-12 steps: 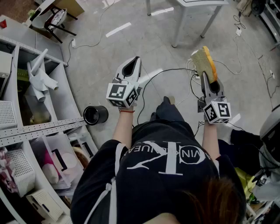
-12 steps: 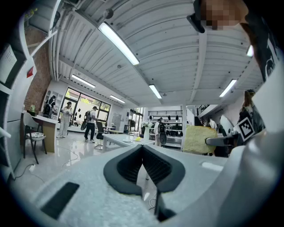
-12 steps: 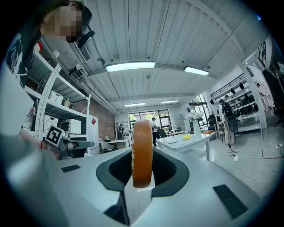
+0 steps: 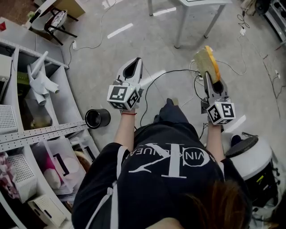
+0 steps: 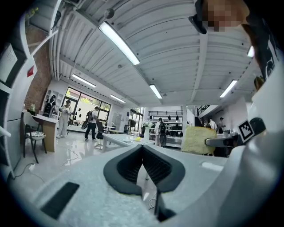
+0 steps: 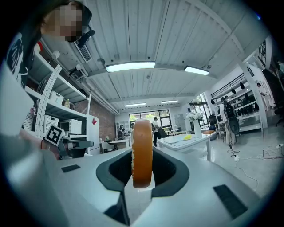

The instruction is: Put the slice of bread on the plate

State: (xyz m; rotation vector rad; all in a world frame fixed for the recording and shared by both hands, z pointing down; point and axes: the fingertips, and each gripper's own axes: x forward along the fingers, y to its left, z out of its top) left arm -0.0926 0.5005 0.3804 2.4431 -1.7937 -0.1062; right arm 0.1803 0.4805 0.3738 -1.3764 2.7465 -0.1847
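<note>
The left hand-held gripper [image 5: 143, 153] points level with its jaws brought together, and nothing is between them. The right hand-held gripper [image 4: 210, 81] is also level, and its jaws are closed on the slice of bread [image 6: 142, 150]. The slice stands on its edge in front of the person, above the floor, with the brown crust turned toward the camera of the right gripper view. The pads press on its two flat faces near the lower edge, and most of the slice rises free above the jaws.

I judge the bread to be very light, soft and a little springy. It is not slippery, but it crushes and tears easily. The firmest place to hold it is near the crust, with only a gentle squeeze. Because it is held at one end, it could bend or flop if it is tipped flat too fast.

By count there is one slice of bread and two hand-held grippers. No plate shows in any view, so I cannot say where it is.

Lower down, one black cylindrical container [image 4: 97, 117] lies on the floor beside a shelf unit [image 4: 40, 129] at the person's left. Farther ahead stands one white table [image 4: 208, 2], of which little more than the legs is in the head view.
</note>
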